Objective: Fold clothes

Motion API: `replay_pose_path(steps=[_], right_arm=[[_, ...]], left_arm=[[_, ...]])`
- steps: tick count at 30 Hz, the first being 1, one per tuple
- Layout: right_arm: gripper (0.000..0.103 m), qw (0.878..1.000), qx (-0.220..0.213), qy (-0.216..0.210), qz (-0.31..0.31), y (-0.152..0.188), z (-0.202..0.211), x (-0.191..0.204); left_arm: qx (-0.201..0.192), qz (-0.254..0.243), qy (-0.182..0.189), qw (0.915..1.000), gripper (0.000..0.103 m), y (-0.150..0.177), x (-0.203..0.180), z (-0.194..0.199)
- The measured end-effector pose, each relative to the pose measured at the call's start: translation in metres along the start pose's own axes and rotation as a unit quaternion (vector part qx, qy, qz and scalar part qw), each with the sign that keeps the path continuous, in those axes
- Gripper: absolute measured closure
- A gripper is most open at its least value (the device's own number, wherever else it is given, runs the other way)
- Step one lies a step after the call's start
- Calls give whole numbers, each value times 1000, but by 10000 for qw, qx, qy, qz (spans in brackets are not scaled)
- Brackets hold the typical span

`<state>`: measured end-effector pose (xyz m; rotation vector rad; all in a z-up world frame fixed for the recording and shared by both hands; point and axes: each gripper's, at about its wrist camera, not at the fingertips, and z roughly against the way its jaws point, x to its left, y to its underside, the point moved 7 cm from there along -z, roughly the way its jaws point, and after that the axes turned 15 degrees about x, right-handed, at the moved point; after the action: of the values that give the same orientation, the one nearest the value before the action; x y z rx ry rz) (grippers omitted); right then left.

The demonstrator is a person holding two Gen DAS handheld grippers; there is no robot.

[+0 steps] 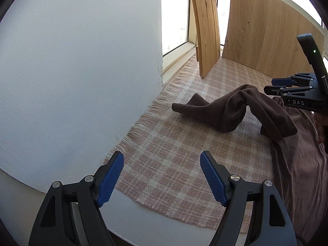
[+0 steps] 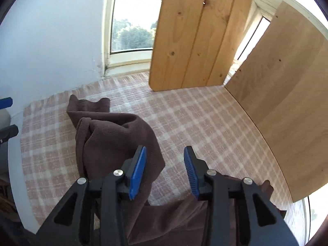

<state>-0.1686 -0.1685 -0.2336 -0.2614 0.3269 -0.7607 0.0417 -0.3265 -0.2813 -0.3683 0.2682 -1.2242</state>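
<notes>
Broadly, noted a white wall (image 1: 82,71) along the far-left edge of the checked blanket (image 1: 168,164), and two wooden boards (image 2: 192,34) propped upright at its back end before a window (image 2: 131,20). Found the brown garment (image 2: 114,139) lying on the blanket toward its right half, not flat: bunched into a humped ridge, one narrow end (image 1: 184,106) trailing out toward the blanket's fringed edge. Noticed paler brownish cloth (image 1: 303,164) draped over the blanket's near-right side; could not tell whether part of the same garment.

Saw the left gripper (image 1: 162,155) hovering above the blanket's near-left corner, jaws spread wide, nothing between them. Saw the right gripper (image 2: 165,149) hanging over the blanket's middle, jaws parted and gripping nothing, its left finger (image 2: 137,170) just over the garment's near fold.

Judged no tidy fold reached. Fitted equally a reach toward the heap for a grip and a let-go partway through arranging it. Reckoned that either way neat folding would call for pinching a true edge, not a thick bunch, and drawing the cloth flat across the blanket with both grippers working apart.
</notes>
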Motion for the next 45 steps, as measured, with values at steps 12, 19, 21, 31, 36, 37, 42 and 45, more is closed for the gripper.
replay_pose_path(steps=[12, 19, 21, 31, 36, 37, 42, 45], right_arm=[[58, 9887, 350, -150, -1447, 179, 47, -50], [58, 9708, 582, -419, -2289, 265, 55, -40], [58, 9684, 568, -455, -2387, 273, 54, -38], [58, 9602, 660, -381, -2686, 306, 56, -47], [58, 9545, 652, -283, -2895, 324, 63, -55], [58, 9537, 642, -263, -2925, 326, 65, -56], [58, 9508, 583, -211, -3034, 337, 72, -58], [58, 9494, 564, -243, -3079, 344, 73, -57]], left_arm=[[386, -213, -90, 9990, 28, -65, -41, -61], [-20, -772, -556, 9955, 27, -80, -41, -50], [78, -835, -647, 9944, 27, -78, -36, -59], [169, -1280, -190, 9914, 27, -64, -58, -67], [462, -1309, 74, 9903, 60, -70, -64, -81], [530, -1264, 126, 9905, 74, -74, -65, -81], [502, -1203, -107, 9914, 94, -94, -63, -58], [223, -851, -245, 9958, 94, -110, -46, -21]])
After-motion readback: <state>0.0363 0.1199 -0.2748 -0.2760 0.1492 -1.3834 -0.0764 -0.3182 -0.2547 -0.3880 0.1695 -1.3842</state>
